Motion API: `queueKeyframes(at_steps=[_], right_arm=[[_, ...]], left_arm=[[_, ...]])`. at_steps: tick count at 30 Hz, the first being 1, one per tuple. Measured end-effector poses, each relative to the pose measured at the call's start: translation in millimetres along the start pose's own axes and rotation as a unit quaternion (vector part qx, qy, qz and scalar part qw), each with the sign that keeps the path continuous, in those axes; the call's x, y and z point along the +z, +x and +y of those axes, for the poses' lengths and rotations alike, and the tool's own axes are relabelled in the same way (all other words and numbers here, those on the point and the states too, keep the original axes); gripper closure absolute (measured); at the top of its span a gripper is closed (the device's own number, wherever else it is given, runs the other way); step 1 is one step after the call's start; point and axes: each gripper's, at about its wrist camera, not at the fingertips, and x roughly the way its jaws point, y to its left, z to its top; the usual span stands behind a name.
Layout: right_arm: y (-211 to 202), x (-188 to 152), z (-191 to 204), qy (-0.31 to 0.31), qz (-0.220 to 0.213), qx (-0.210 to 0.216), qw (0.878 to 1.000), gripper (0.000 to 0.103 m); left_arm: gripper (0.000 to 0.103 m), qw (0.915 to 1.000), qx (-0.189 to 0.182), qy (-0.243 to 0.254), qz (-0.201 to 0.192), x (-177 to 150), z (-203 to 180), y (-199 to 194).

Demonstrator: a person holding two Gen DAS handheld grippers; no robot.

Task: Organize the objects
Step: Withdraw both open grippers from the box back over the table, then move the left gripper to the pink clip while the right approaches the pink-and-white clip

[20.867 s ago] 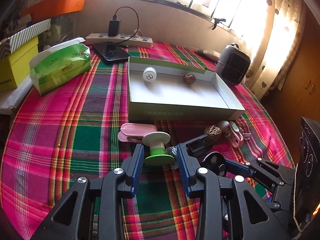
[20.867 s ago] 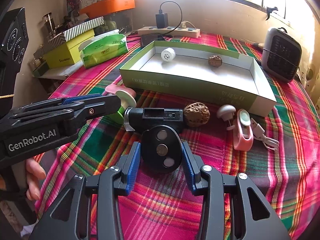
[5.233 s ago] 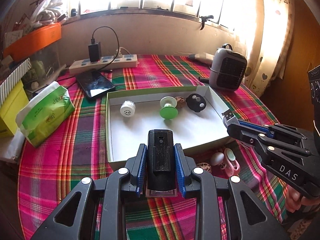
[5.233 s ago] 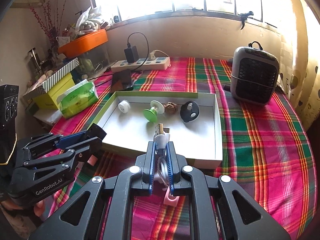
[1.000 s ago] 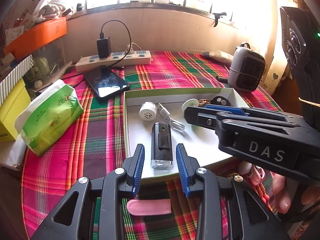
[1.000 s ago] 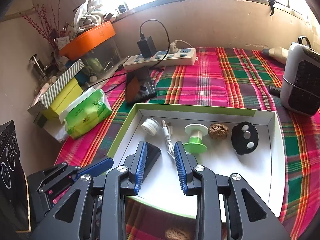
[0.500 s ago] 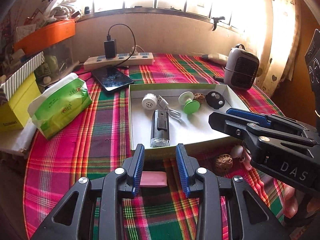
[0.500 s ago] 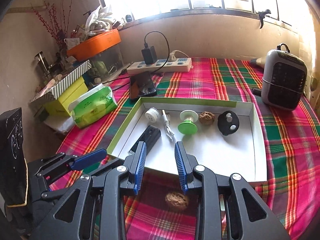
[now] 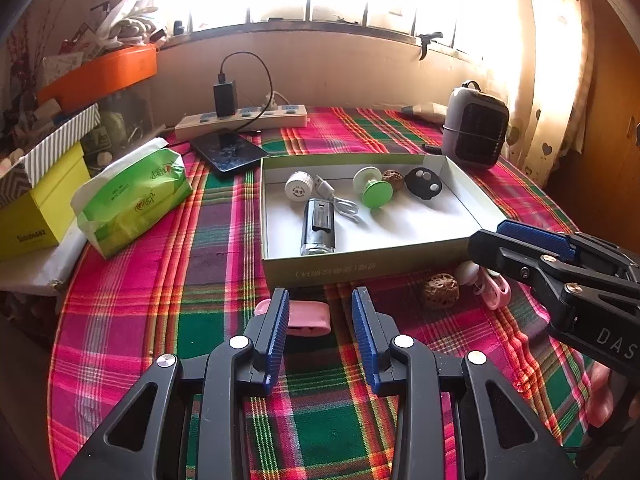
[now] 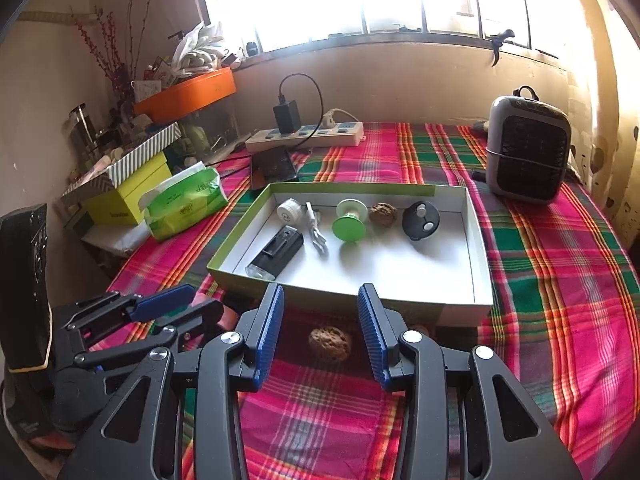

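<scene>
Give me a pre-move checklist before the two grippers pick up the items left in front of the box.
1. Left gripper empty, jaws apart: ok.
2. Pink case lined up between the left jaws: ok; contact cannot tell.
3. Right gripper empty, jaws opening: ok.
4. Loose walnut centred between the right jaws, on the cloth: ok.
5. Free space in the box for more items: ok, the right half is bare.
6. Pink-and-white item by the box reachable: cannot tell, the right gripper partly hides it.
</scene>
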Motion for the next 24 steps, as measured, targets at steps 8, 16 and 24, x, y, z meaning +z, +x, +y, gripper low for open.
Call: queueKeyframes(at_steps=[8,16,24], right_arm=[[-7.2,-20.3,-9.6,0.006,0.004,-0.017,1.0,0.055],[-8.9,-32.4,-24.6,0.024,0.01,-0.038,0.999,0.055],[-6.6,-38.9,-32.9,0.038,0.016,-0.039,0.998,0.055]], left_arm=[[0.071,0.9995,-0.023,-0.02,-0.001,-11.0,8.5,-4.0],[0.066,0.9986,-0.033,-0.039,0.013,-21.4,19.6,3.0],[0.064,0.9978,-0.026,-0.059,0.013,-17.4,34.2,13.0]])
